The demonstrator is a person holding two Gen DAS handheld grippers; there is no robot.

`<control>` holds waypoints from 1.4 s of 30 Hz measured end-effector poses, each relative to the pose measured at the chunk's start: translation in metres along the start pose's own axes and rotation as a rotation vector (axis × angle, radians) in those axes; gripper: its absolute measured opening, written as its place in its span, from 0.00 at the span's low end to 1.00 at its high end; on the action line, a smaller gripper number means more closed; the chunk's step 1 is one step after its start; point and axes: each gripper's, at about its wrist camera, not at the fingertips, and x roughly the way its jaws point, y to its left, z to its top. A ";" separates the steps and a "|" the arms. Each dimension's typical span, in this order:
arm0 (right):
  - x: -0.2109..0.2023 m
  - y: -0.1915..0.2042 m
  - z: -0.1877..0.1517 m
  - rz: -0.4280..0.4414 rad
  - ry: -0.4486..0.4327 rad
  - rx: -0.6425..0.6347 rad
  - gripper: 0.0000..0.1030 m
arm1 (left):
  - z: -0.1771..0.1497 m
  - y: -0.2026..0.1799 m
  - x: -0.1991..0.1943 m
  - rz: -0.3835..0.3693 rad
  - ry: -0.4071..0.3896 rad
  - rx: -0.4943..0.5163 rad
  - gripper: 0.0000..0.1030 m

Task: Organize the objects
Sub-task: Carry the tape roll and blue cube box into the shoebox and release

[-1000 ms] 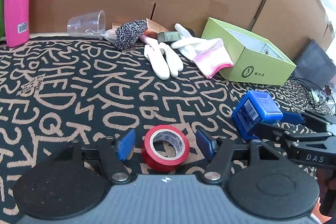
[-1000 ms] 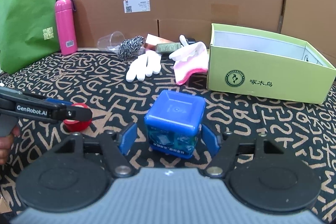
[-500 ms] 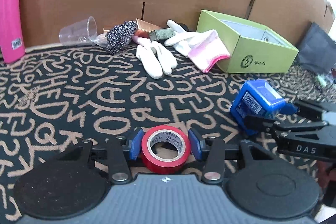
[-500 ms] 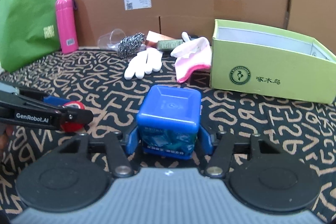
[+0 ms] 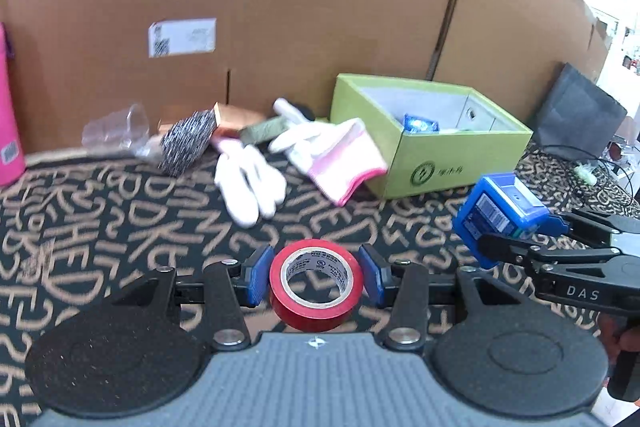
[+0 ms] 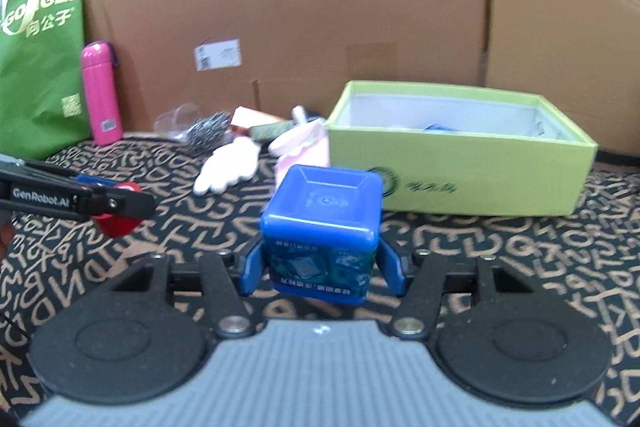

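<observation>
A red tape roll [image 5: 316,285] and a blue cube box [image 6: 322,233], now lifted off the patterned counter [image 5: 120,227], are gripped by the closed-in fingers of the left gripper [image 5: 316,275] and right gripper [image 6: 322,267], ready for the green box [image 6: 460,179].

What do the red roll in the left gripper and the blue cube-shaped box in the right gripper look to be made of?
Red tape roll: glossy red vinyl wound on a printed, probably cardboard core, likely electrical tape.
Blue box: smooth, slightly translucent moulded plastic with a recessed lid and a printed label on its side. Its contents are hidden.
</observation>
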 end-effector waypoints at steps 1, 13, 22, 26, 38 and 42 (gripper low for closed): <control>-0.002 -0.004 0.002 -0.010 -0.008 0.003 0.56 | 0.005 -0.002 0.001 -0.004 -0.006 0.008 0.48; -0.009 -0.050 0.032 -0.117 -0.107 0.058 0.56 | 0.062 -0.026 0.020 -0.045 -0.084 0.108 0.48; -0.001 -0.090 0.062 -0.196 -0.158 0.067 0.56 | 0.123 -0.047 0.065 -0.105 -0.095 0.128 0.48; 0.013 -0.114 0.087 -0.234 -0.192 0.046 0.56 | 0.147 -0.062 0.099 -0.121 -0.084 0.128 0.48; 0.108 -0.171 0.105 -0.246 -0.084 0.015 0.56 | 0.154 -0.080 0.196 -0.106 0.046 0.140 0.48; 0.138 -0.186 0.103 -0.208 -0.026 0.005 0.67 | 0.151 -0.080 0.213 -0.102 0.050 0.122 0.81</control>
